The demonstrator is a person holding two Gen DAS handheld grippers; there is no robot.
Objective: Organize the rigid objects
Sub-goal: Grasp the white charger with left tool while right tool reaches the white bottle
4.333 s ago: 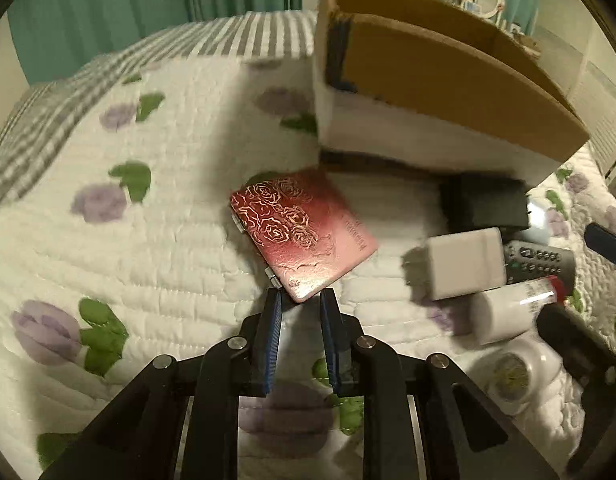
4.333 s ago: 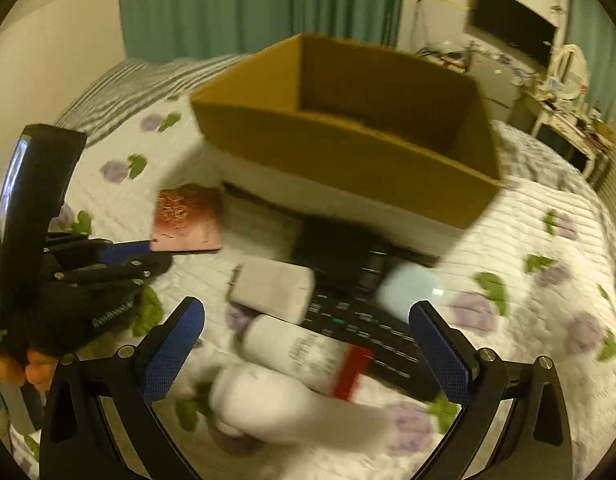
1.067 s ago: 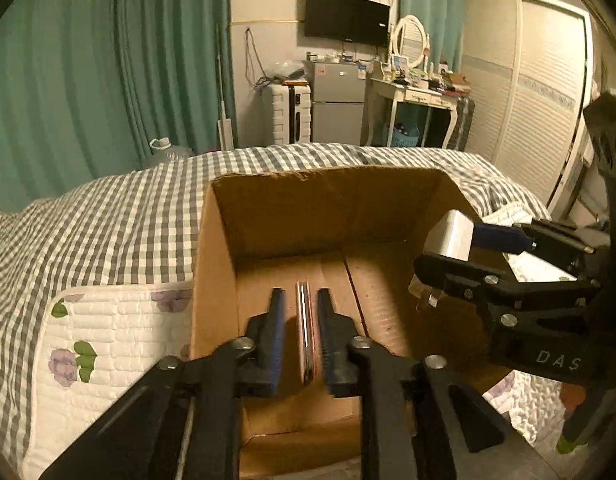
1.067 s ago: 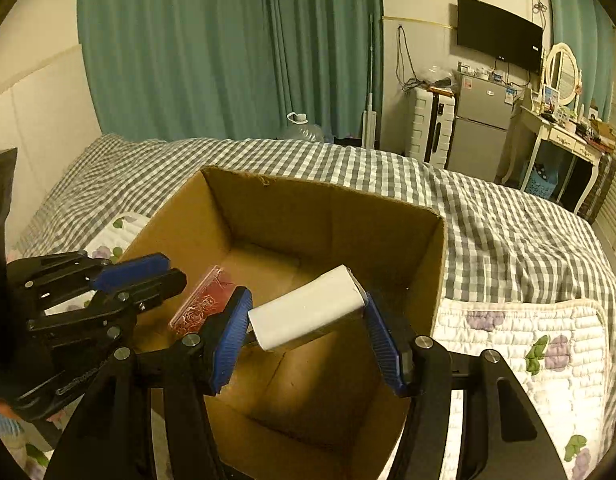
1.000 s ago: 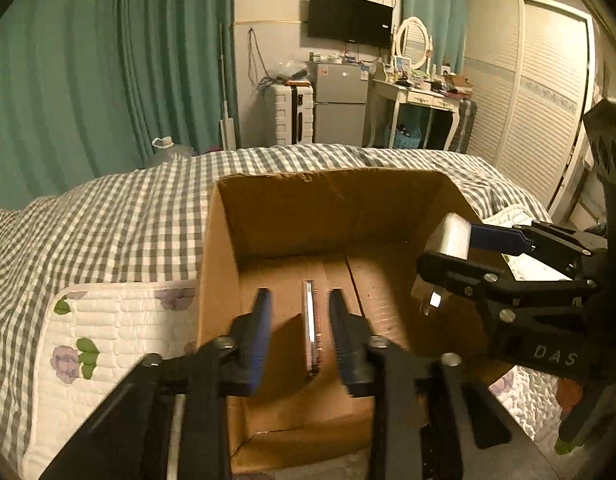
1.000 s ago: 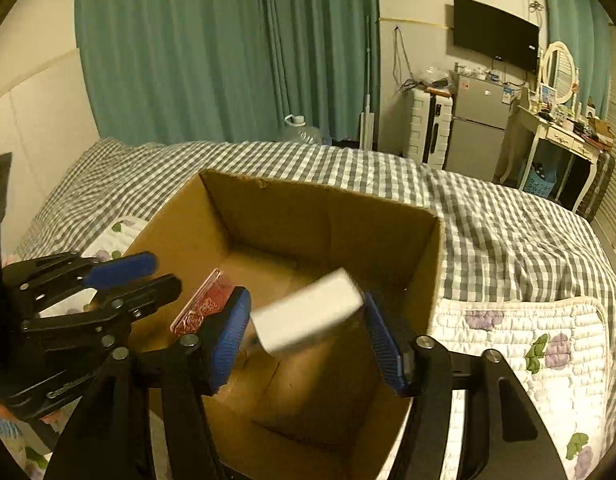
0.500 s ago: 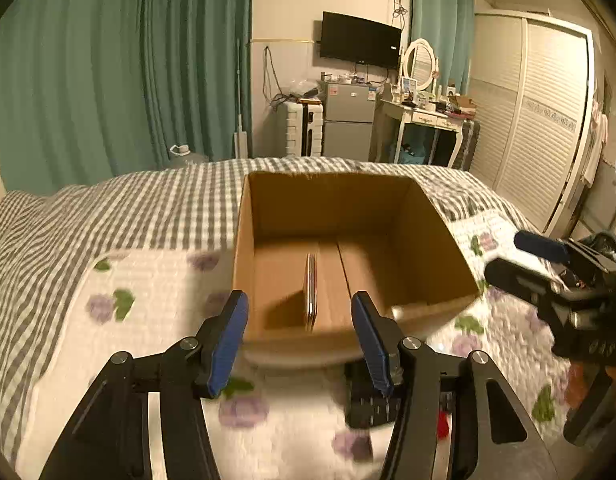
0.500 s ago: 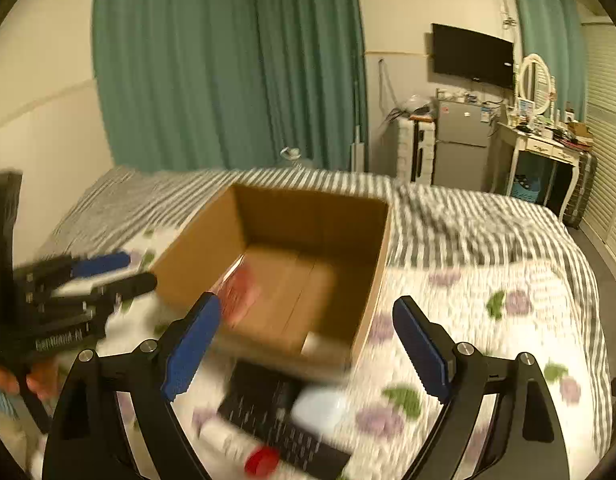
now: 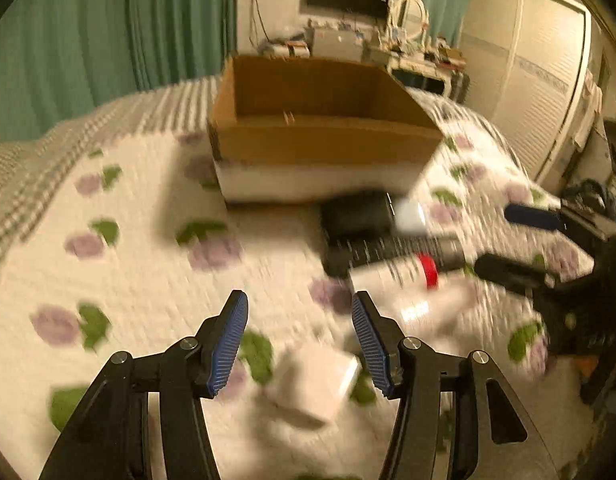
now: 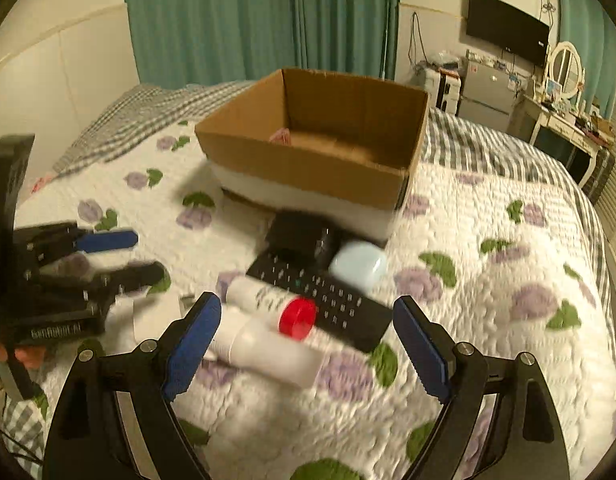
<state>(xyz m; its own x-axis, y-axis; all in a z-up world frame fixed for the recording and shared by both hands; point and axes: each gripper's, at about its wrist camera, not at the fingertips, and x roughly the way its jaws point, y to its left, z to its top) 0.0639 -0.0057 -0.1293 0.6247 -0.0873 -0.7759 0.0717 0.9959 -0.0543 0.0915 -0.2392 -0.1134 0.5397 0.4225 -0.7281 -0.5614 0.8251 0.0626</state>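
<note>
**Bedroom, quilted bed: both grippers empty over the leftover pile**

Bedroom with teal curtains; floral quilt on the bed [image 10: 487,280] carries everything; cardboard box [image 10: 308,160] sits open at the far side, something pinkish-red just showing inside it; view is blurred.

Left gripper [image 9: 300,340] spread wide, nothing in it, hovering over a small white block [image 9: 319,380] lying on the quilt just below its fingers; right gripper [image 10: 308,344] also spread wide and empty, above a white bottle [image 10: 264,344].

Still outside the box, clustered just in front of it: white tube with a red cap [image 10: 276,304], black remote [image 10: 327,296], black box-shaped thing [image 10: 300,236], pale blue case [image 10: 357,264]; tube lies across the remote, pale blue case rests on it too.

Handling, as a guess: all look light and stiff; bottle and tube are round and smooth, likely to roll or slip, so pinch across the middle of the body, not the cap; white block has flat sides, easy to clamp across them; remote is long and thin, take it across its width near the centre; soft quilt gives way under a push.
</note>
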